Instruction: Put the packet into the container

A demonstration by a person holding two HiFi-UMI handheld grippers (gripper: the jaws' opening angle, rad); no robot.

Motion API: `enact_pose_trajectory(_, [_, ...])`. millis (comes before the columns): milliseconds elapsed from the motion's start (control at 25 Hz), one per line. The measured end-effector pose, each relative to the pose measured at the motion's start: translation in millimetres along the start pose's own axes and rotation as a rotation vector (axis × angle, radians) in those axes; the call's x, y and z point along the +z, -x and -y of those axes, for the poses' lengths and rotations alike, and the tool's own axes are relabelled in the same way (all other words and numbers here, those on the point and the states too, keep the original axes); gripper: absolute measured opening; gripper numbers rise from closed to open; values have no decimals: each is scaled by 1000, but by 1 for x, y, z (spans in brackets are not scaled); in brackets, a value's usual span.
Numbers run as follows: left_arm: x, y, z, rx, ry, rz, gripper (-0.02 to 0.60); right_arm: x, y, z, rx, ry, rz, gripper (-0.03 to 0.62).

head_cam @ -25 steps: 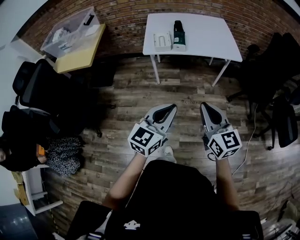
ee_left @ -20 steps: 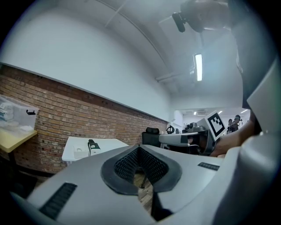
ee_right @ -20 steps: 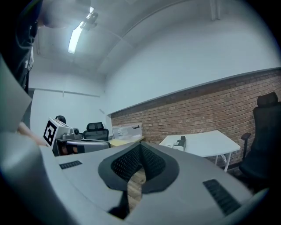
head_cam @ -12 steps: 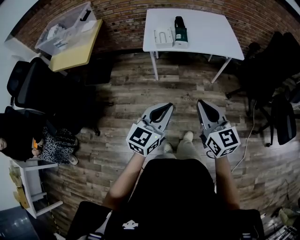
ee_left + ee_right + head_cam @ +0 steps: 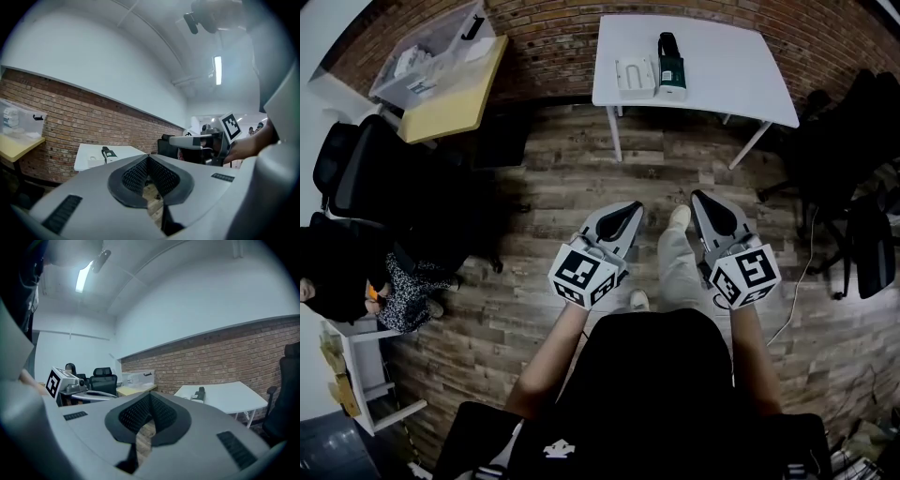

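Note:
A dark green packet [image 5: 670, 64] lies on the white table [image 5: 722, 70] at the brick wall, with a white container [image 5: 635, 75] just left of it. Both are far ahead of me across the wooden floor. My left gripper [image 5: 630, 208] and right gripper [image 5: 701, 197] are held side by side in front of my body, pointing at the table. Each is shut with nothing between its pads. The left gripper view shows its own tips [image 5: 149, 158] meeting, the packet [image 5: 108, 153] beyond and the right gripper [image 5: 187, 140] beside it. In the right gripper view the closed tips [image 5: 151, 397] point left of the packet [image 5: 200, 393].
A yellow table [image 5: 455, 103] with a clear storage box [image 5: 441, 52] stands at the far left. Black office chairs sit at the left [image 5: 366, 169] and right [image 5: 853, 234]. A person [image 5: 337, 281] sits at the left edge. My own leg [image 5: 675, 262] steps between the grippers.
I have walked forward across the floor: a leg has swung out between the grippers. Both grippers came forward with me and stayed shut.

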State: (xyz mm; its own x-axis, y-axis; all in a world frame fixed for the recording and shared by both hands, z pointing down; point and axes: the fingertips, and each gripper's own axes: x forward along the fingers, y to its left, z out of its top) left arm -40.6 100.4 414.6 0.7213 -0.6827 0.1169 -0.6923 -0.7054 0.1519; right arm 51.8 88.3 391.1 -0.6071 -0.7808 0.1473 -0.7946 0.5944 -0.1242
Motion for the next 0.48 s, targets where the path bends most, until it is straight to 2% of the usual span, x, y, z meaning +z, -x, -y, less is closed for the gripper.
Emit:
enact_pose_trajectory(320, [-5,-34,-34,15,12,-20,6,1,-42,35,14,-16,6,5])
enact_pose_trajectory(480, [-8,-70,-55,18,14,-42,6,1,-70,68,22,-31,6,5])
